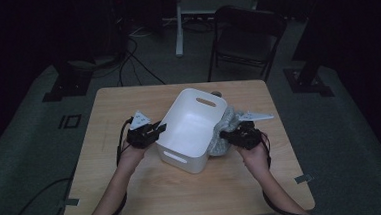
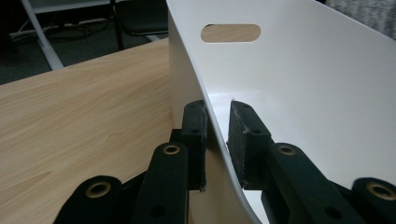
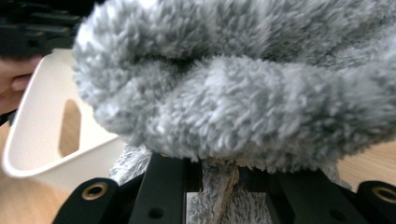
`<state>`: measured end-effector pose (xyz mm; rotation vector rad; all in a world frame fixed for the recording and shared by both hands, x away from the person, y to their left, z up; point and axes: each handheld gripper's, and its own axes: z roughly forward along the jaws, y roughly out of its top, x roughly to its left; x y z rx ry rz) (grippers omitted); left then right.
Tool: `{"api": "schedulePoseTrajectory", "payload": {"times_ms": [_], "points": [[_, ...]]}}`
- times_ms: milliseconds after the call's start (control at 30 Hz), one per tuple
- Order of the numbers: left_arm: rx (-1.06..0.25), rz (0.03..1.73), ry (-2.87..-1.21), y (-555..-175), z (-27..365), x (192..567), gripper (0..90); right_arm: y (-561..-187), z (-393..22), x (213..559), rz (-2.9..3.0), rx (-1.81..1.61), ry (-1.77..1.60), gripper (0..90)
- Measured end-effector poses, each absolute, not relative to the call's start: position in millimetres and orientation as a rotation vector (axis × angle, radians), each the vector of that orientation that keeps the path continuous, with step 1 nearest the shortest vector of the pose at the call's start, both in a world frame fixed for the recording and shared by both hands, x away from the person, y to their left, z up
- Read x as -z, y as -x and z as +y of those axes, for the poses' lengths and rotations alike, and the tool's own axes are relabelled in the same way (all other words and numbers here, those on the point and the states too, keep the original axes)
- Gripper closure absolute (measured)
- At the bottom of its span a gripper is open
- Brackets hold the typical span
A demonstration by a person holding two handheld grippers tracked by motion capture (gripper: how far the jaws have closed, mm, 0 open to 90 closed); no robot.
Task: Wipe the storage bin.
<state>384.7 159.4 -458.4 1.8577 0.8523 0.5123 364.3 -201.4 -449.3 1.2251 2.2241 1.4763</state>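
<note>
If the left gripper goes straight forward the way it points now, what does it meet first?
Probably nothing new: the left gripper already straddles the side wall of the white plastic bin, so going on would slide it along that wall toward the end with the handle slot.

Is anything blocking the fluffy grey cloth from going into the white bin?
Only the bin's own side wall. The fluffy grey cloth, pinched in the right gripper, is bunched against the outside of the white bin, so it probably must go over the rim. Inside looks empty.

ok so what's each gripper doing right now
left gripper: fingers closed on the side wall of the white bin.
right gripper: fingers closed on the grey fluffy cloth, beside the bin.
</note>
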Motion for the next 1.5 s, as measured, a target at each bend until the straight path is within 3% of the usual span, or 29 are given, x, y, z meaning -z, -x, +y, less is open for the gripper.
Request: {"api": "schedulePoseTrajectory", "payload": {"times_ms": [900, 1067, 1400, 1500], "points": [[-0.507, 0.869, -1.851, -385, 158, 458, 76.7, -385, -191, 535, 2.361, -1.230, -1.456, 74.5], [-0.505, 0.867, -1.856, -386, 159, 458, 76.5, -384, -195, 523, 2.357, -1.255, -1.407, 74.5], [-0.492, 0.845, -1.870, -386, 158, 458, 76.0, -389, -220, 453, 2.113, -1.465, -1.330, 74.4], [-0.488, 0.841, -1.876, -385, 157, 458, 76.0, -398, -223, 452, 2.092, -1.459, -1.376, 74.4]]}}
